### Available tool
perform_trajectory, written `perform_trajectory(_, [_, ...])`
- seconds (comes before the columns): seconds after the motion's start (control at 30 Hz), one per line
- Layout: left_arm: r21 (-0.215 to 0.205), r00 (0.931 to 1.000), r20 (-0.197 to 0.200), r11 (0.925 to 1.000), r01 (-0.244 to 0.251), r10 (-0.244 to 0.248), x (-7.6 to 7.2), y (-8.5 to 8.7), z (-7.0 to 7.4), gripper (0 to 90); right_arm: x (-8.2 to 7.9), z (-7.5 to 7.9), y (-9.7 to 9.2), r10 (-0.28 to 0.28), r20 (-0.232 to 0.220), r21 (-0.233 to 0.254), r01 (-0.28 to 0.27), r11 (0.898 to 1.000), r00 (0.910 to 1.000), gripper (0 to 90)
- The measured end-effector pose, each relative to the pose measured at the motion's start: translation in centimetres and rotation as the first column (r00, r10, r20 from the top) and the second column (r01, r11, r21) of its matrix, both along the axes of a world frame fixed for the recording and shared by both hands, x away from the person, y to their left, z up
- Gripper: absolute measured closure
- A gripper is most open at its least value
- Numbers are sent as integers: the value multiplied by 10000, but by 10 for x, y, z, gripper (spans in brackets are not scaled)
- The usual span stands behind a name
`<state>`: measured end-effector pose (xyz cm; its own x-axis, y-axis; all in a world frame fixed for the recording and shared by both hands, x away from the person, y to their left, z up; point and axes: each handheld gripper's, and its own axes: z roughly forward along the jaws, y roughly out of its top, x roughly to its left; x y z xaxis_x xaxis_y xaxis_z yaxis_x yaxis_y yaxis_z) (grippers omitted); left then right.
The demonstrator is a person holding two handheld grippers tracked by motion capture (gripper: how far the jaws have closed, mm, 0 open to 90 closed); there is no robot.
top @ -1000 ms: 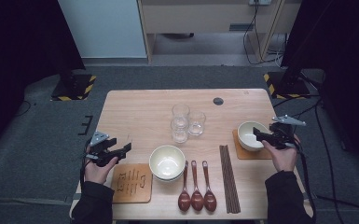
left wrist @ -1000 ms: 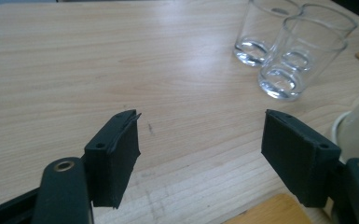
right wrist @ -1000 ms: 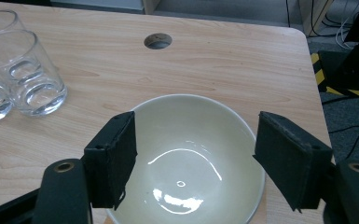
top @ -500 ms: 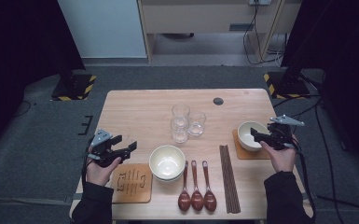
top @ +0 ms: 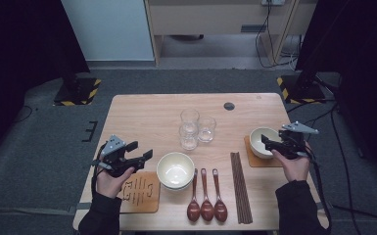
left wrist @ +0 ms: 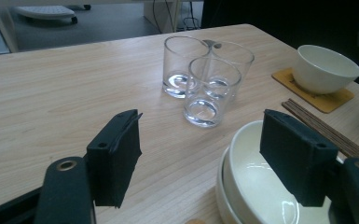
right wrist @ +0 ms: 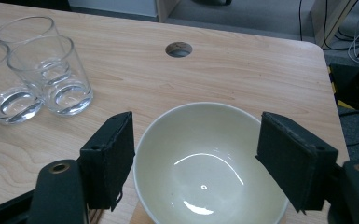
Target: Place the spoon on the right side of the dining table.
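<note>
My left gripper [top: 144, 155] hovers open just left of two stacked cream bowls [top: 175, 169], above a patterned wooden coaster [top: 139, 192]. In the left gripper view its pads [left wrist: 116, 154] stand wide apart with nothing between them, and the stacked bowls [left wrist: 256, 186] lie low at the right. My right gripper [top: 267, 143] is open at the near right rim of a single cream bowl [top: 260, 139] on a coaster [top: 262, 160]. In the right gripper view that bowl [right wrist: 205, 168] lies under and ahead of the spread jaws, with no pad pressing on it.
Three empty glasses [top: 194, 128] stand clustered mid-table. Three brown spoons [top: 206, 196] and several dark chopsticks [top: 240, 186] lie near the front edge between the bowls. A round cable hole [top: 229, 105] sits at the back of the table [top: 142, 115].
My left gripper has risen and moved right toward the stacked bowls, over the patterned coaster. The right gripper has stayed at its bowl.
</note>
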<state>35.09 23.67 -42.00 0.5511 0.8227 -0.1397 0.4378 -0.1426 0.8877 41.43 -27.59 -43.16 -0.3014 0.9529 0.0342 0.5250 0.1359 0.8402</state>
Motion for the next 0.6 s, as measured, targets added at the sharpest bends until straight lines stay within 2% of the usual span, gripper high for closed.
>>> perform_trajectory(0.13, [-15, 9997, 47, 9997, 253, -253, -2, -11, 0, 281, -2, 3, 5, 243, 82, -19, -243, 9997, 9997, 277])
perform_trajectory(0.4, [108, 9977, -154, 9978, 657, -655, -2, -26, -6, 281, -4, 5, 11, 370, 187, -55, -369, 9993, 9991, 287])
perform_trajectory(0.6, [227, 9958, -113, 9955, 915, -913, -5, -37, -8, 281, -6, 5, 14, 536, 174, 37, -536, 9986, 9984, 280])
